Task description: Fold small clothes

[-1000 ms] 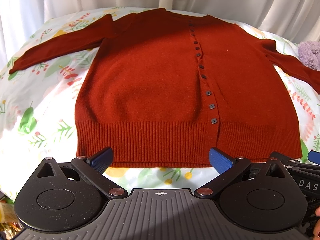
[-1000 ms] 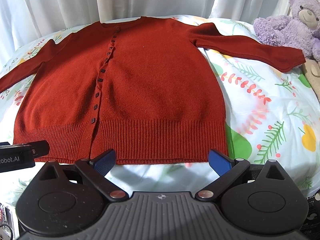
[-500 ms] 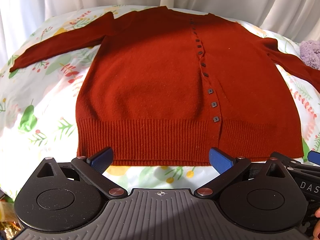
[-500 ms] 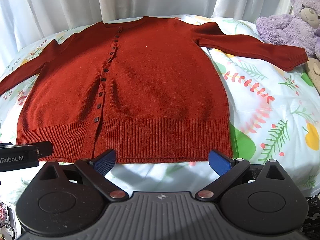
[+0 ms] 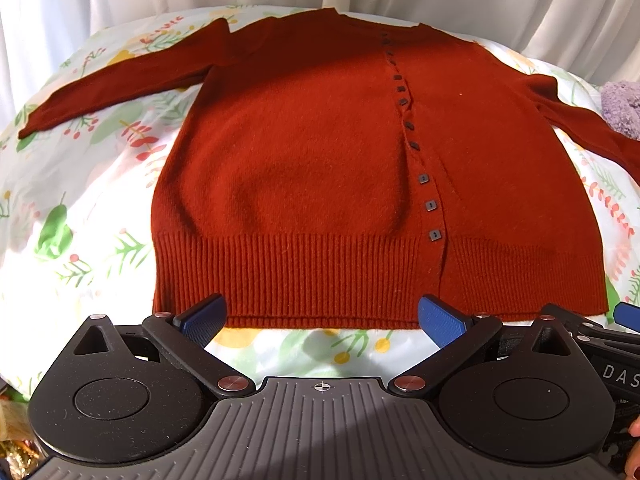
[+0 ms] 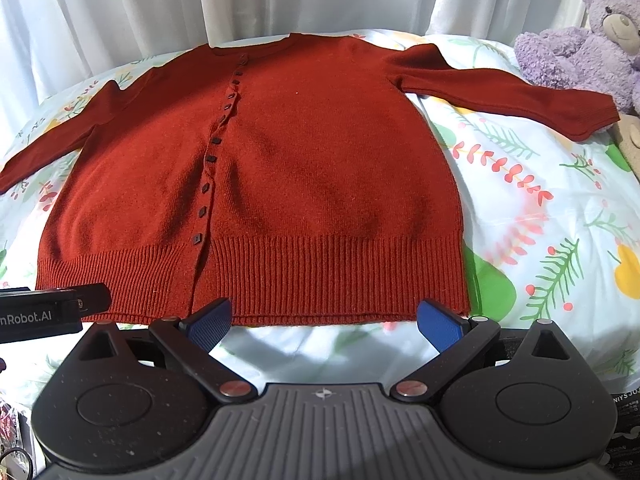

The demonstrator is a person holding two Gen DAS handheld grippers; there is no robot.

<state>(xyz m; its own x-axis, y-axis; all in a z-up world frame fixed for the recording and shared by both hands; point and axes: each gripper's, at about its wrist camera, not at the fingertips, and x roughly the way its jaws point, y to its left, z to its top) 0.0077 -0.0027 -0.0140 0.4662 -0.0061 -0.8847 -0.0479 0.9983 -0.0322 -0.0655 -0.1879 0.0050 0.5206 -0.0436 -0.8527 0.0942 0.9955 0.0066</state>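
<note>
- A rust-red cardigan (image 5: pixel 304 168) lay flat and buttoned on the floral bedspread (image 5: pixel 80 208), hem near, neckline far by the white curtain (image 6: pixel 160 4).
- Both sleeves were spread out to left and right.
- The left gripper (image 5: pixel 322 318) hovered just short of the ribbed hem, blue fingers (image 5: pixel 202 318) spread wide, grasping nothing.
- The right gripper (image 6: pixel 325 320) sat likewise released at the hem.
- A purple teddy bear (image 6: pixel 580 44) rested far right, beside the right cuff.
</note>
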